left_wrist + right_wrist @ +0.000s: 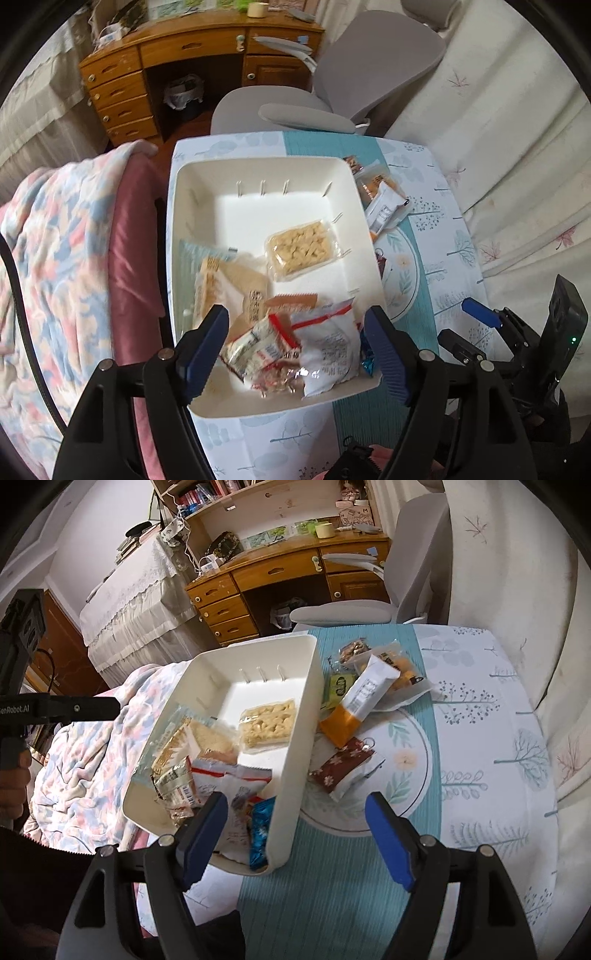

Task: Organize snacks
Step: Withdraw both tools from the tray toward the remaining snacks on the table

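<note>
Snack packets sit partly sorted: several lie inside a white plastic bin (258, 173) on a small table with a teal and white leaf-print cloth (480, 709), and others lie loose on the cloth just right of the bin.

Inside the bin, a clear pack of pale puffed pieces (301, 249) lies flat near the middle of the floor. Toward the bin's near left corner are beige cracker packets (229, 284), and at its near edge a white packet with a red stripe (328, 347) lies crumpled among smaller wrappers. A blue foil wrapper (260, 830) rests against the inside of the bin's right wall.

Outside the bin's right wall, a white and orange packet (354, 705) lies propped over a clear bag of orange pieces (400, 672), with a green packet (338, 688) beside them and a packet of brown nuts (352, 648) farther back. A dark red floral packet (343, 771) lies closer, on a round plate motif in the cloth.

The left gripper (297, 354) hovers over the bin's near end, blue-padded fingers spread wide and empty. The right gripper (295, 834) hangs above the bin's near right corner, likewise spread with nothing between its pads.

Left of the bin lies a pastel floral blanket (55, 240). Beyond the bin stand a grey office chair (369, 70) and a wooden desk (192, 48) with drawers.
</note>
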`<state>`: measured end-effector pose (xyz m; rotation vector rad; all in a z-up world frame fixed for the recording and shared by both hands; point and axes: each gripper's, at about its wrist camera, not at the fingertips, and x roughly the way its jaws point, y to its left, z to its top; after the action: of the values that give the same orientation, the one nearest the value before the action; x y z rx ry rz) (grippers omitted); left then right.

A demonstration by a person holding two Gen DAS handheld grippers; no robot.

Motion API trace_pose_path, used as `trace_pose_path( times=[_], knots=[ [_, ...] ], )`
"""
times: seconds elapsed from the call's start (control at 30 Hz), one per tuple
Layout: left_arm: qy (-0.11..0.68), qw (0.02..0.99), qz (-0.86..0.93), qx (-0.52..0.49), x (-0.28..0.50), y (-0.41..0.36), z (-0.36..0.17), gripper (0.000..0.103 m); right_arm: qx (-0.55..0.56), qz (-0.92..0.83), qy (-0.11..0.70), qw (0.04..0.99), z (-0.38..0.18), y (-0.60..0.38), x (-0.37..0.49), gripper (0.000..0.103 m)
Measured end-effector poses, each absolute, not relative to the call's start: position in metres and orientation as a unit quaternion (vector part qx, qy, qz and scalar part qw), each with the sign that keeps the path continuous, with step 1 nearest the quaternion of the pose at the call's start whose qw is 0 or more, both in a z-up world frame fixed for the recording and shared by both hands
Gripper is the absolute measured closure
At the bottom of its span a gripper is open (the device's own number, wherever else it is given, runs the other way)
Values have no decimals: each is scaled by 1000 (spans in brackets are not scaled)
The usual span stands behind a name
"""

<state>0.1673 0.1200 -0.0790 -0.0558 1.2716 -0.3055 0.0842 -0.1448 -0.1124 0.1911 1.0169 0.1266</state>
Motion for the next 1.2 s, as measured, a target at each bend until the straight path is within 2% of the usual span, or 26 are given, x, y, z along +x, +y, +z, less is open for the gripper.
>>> trace_pose_path(
  times=[0.77,1.2],
  knots=[
    [576,789,-201,67,262,33,-69,24,33,49,499,865,-121,-196,129,23],
    [588,755,-252,146,306,-50,-109,24,0,95,514,853,-156,-203,141,23]
  ],
)
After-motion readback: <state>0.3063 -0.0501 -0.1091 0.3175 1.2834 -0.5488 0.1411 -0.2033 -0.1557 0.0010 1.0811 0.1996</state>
